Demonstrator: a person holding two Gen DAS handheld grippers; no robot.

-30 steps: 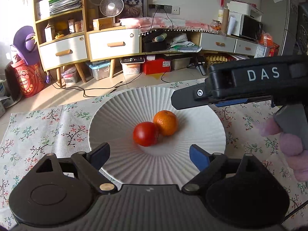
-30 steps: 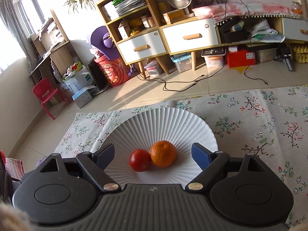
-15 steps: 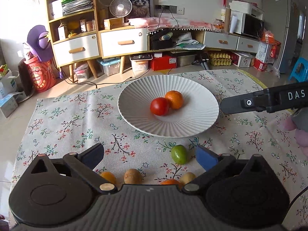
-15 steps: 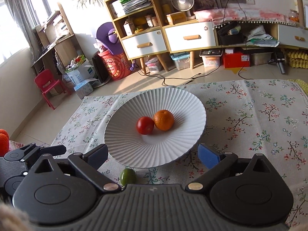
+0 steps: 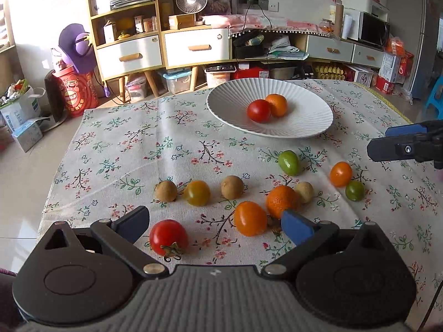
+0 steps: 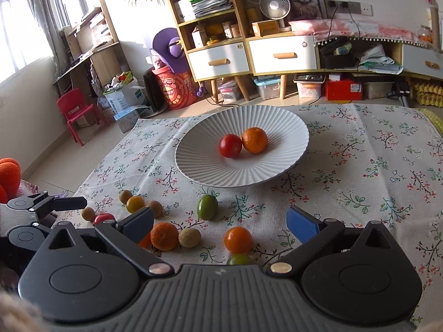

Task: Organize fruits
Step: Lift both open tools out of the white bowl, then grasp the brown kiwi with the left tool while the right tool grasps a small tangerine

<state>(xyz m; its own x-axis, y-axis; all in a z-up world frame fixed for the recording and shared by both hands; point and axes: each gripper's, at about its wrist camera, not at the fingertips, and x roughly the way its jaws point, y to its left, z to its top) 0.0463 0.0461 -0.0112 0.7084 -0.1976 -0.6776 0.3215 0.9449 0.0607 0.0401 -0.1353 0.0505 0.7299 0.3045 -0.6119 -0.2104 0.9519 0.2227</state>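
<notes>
A red tomato [image 5: 259,110] and a round orange mandarin [image 5: 276,105] are lying touching each other in the white ribbed ceramic plate [image 5: 304,121], which is sitting on a flower-print tablecloth [image 5: 124,152]. Nearer the cameras than the plate, a green lime [image 5: 288,162], brown longans, orange tomatoes and a stemmed red tomato [image 5: 168,237] are lying loose on the cloth. The left gripper [image 5: 216,222] and right gripper [image 6: 220,222] are both gaping wide over this scatter, their jaws having just been opening, clasping nothing.

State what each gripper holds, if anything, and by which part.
Nothing is held. The left gripper and the right gripper both have jaws wide open and empty, above loose fruit on the cloth.
</notes>
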